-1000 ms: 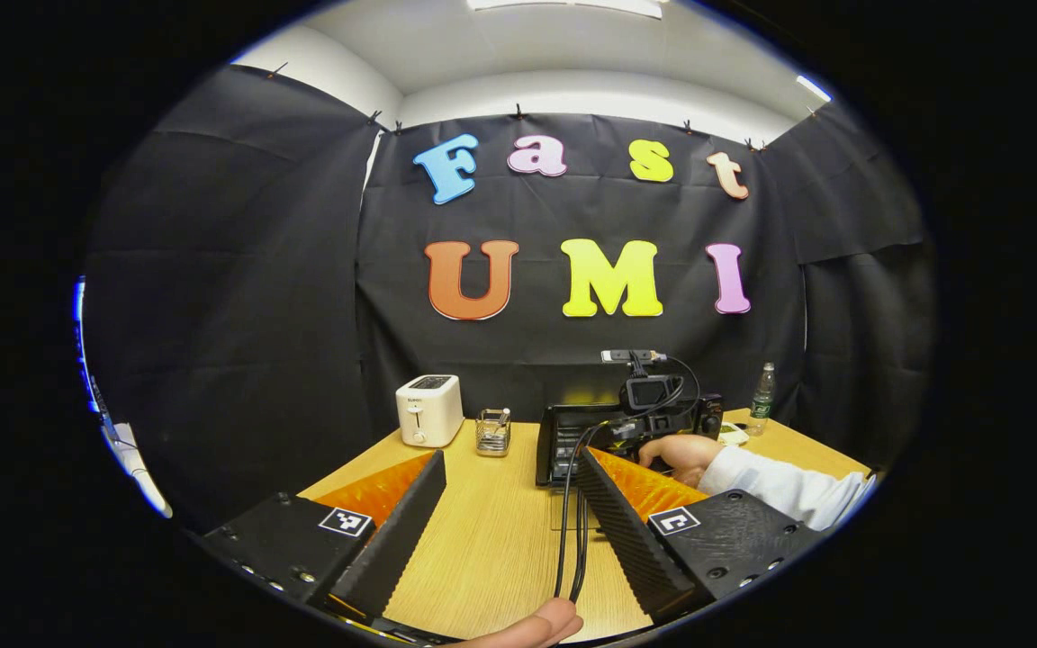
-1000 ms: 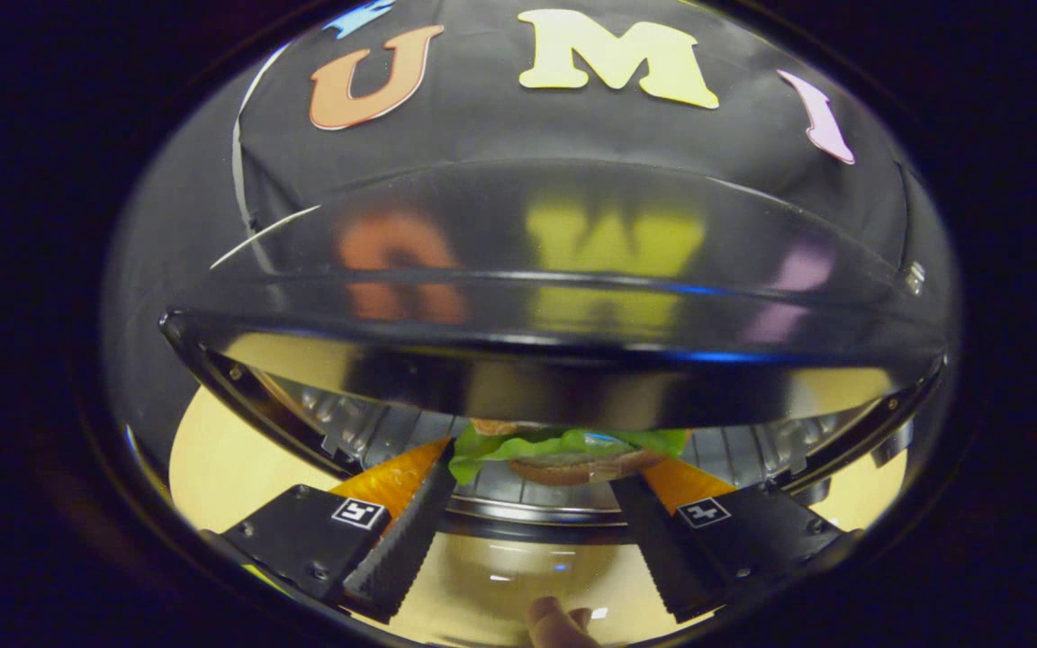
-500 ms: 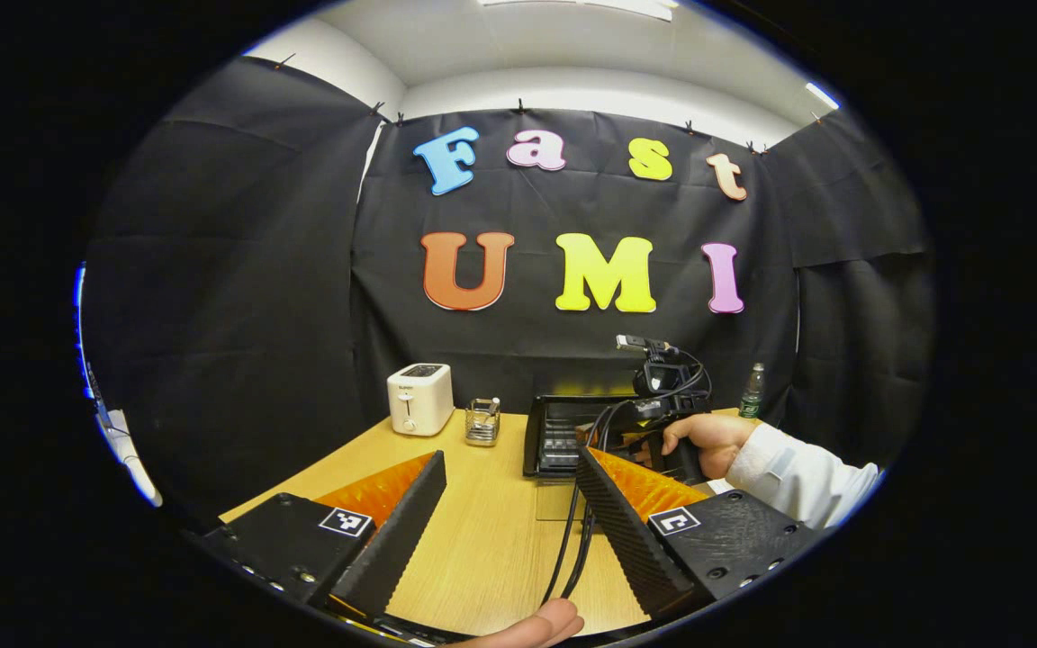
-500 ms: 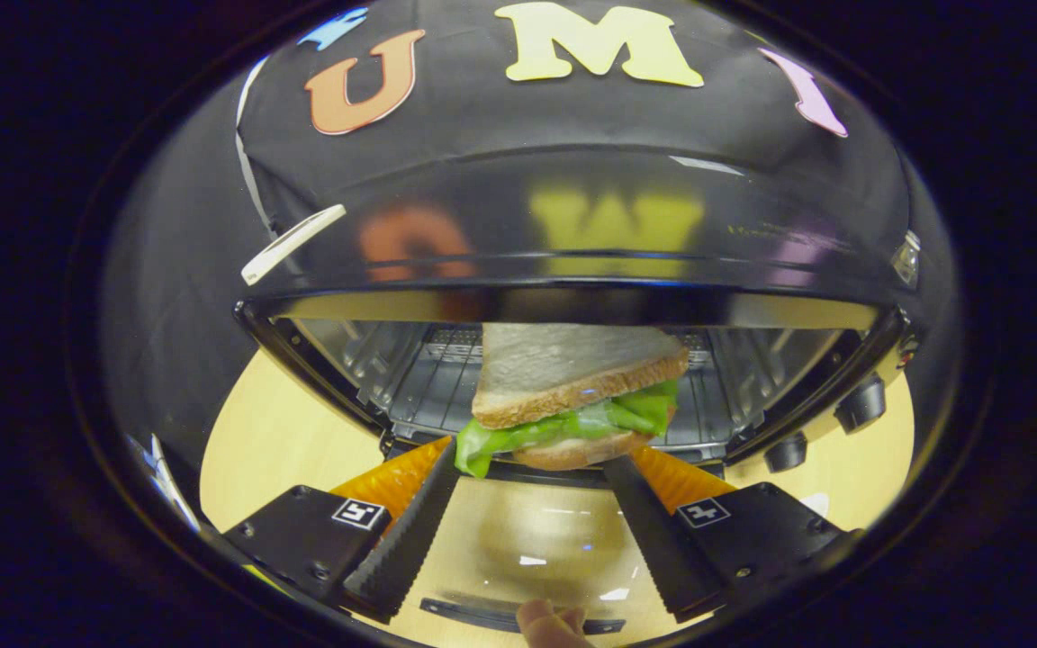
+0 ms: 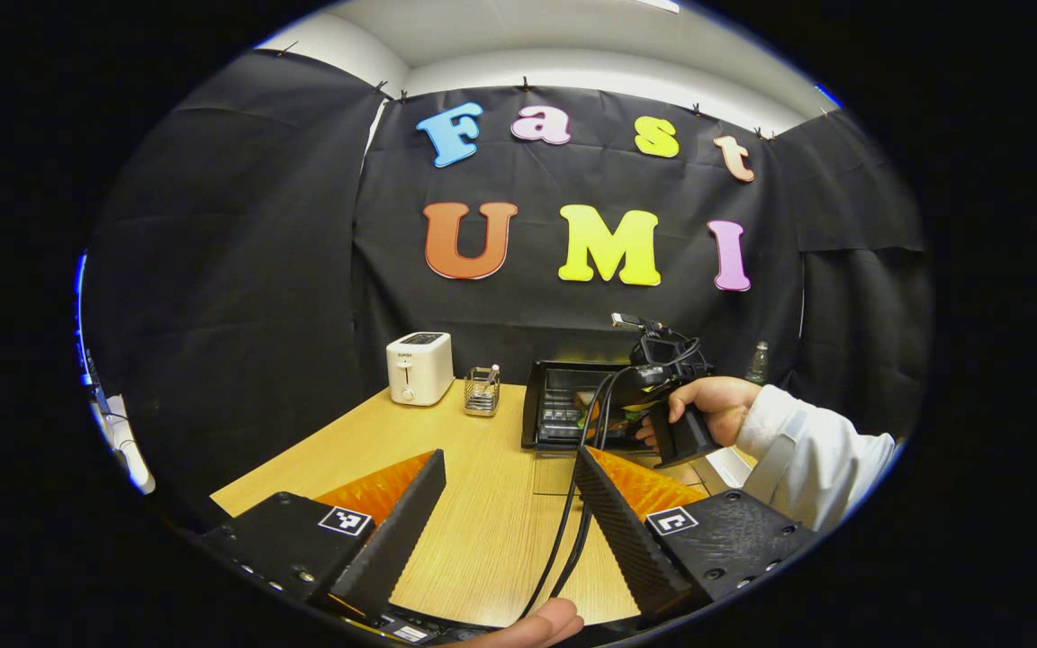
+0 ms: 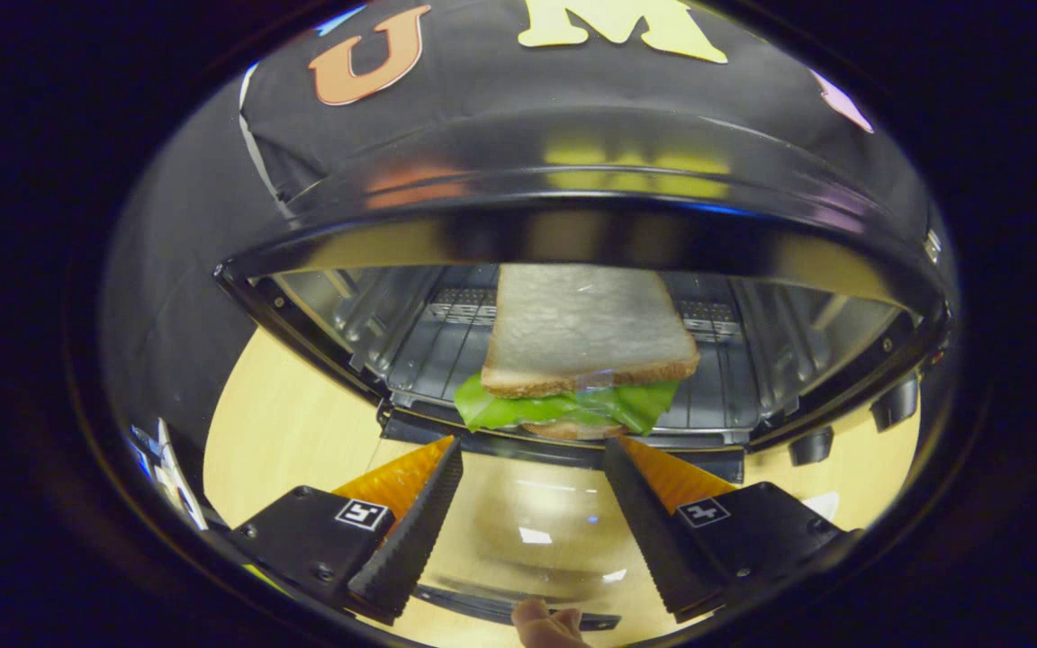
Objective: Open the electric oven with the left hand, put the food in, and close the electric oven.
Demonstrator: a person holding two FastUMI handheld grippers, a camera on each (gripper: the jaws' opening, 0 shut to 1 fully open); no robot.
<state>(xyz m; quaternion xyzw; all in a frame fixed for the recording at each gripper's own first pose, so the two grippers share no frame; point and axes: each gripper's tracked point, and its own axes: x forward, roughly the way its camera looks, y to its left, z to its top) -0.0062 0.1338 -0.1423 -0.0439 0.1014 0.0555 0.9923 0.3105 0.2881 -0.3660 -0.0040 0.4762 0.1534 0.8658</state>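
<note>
The black electric oven (image 6: 572, 180) stands with its glass door (image 6: 527, 540) folded down flat. A sandwich (image 6: 586, 351) of white bread and green lettuce lies on the wire rack (image 6: 428, 351) just inside the mouth. My right gripper (image 6: 534, 443) hovers open over the door, its tips just short of the sandwich's front edge. In the left gripper view the oven (image 5: 563, 405) sits at mid table, and a hand holds the right gripper (image 5: 667, 405) in front of it. My left gripper (image 5: 509, 454) is open and empty, well back from the oven over the wooden table (image 5: 482, 522).
A white toaster (image 5: 419, 367) and a small wire basket (image 5: 482, 391) stand left of the oven. A bottle (image 5: 760, 360) is at the back right. Cables (image 5: 572, 531) trail from the right gripper across the table. Two knobs (image 6: 895, 405) sit on the oven's right side.
The right gripper carried the sandwich into the oven, left it on the rack and drew back a little. The left gripper drifted slightly away from the oven.
</note>
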